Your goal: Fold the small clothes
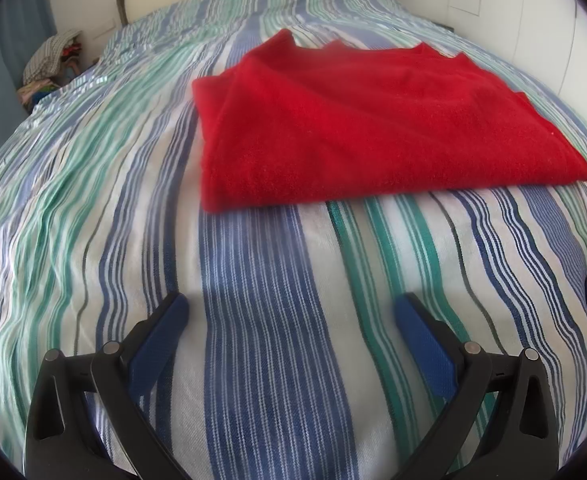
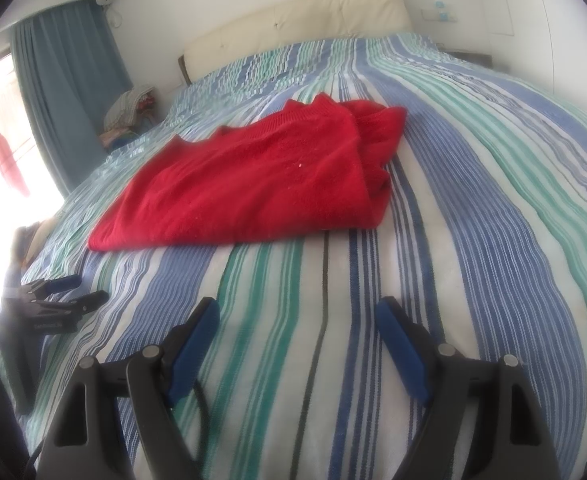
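In the left wrist view, your left claw [image 1: 289, 312] is released, its blue-padded fingers [image 1: 159, 344] spread wide and grasping nothing, hovering low over the blue, green and white striped bedspread [image 1: 93, 200]. The folded red knitted garment [image 1: 357, 128] lies straight ahead of this claw and a little to its right, apart from it, its long axis running crosswise to the fingers, with the thick folded edge nearest you.

In the right wrist view, your right claw [image 2: 297, 320] is likewise spread and empty. The garment [image 2: 253, 184] sits ahead and off to its left, with the bunched end nearest this claw's line. Your left claw [image 2: 73, 292] shows at the far left, low on the bedspread [image 2: 473, 200]. Judging by both views, the left claw faces the garment more squarely.
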Demonstrator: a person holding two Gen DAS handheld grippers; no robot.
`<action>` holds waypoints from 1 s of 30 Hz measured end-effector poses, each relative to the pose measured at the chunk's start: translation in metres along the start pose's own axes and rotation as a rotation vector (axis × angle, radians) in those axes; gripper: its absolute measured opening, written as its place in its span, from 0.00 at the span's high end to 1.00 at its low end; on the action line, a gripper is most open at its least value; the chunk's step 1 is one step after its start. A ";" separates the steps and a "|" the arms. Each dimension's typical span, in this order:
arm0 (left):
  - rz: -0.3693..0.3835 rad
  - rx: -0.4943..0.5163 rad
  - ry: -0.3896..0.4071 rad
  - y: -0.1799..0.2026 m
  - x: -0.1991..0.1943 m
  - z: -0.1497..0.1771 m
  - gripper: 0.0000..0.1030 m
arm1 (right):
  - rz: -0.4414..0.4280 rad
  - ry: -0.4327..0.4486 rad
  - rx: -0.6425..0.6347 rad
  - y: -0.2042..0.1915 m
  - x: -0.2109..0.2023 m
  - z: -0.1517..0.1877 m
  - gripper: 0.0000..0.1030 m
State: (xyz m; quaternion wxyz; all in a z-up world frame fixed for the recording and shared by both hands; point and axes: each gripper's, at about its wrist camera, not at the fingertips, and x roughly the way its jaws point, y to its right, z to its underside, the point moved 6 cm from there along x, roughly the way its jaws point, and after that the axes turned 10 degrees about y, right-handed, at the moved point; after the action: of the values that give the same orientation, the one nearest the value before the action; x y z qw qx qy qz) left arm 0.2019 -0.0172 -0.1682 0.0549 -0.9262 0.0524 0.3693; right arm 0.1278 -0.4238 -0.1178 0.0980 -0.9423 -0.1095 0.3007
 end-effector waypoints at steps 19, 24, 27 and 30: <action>-0.004 0.003 0.000 0.000 -0.001 0.000 0.00 | -0.001 0.001 0.002 0.000 0.000 0.000 0.21; -0.001 0.002 -0.002 0.000 0.000 0.001 0.00 | -0.010 0.000 0.010 0.000 0.000 0.000 0.21; 0.001 -0.003 -0.032 0.003 0.006 0.000 0.00 | -0.010 0.001 0.011 0.000 0.000 0.000 0.21; 0.036 0.013 -0.074 0.000 -0.003 -0.002 0.01 | -0.006 -0.006 0.022 -0.001 -0.007 -0.011 0.21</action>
State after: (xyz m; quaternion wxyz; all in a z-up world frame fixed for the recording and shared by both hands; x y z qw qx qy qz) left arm 0.2012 -0.0177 -0.1653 0.0564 -0.9105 0.0695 0.4037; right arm 0.1286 -0.4259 -0.1054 0.1088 -0.9400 -0.1091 0.3046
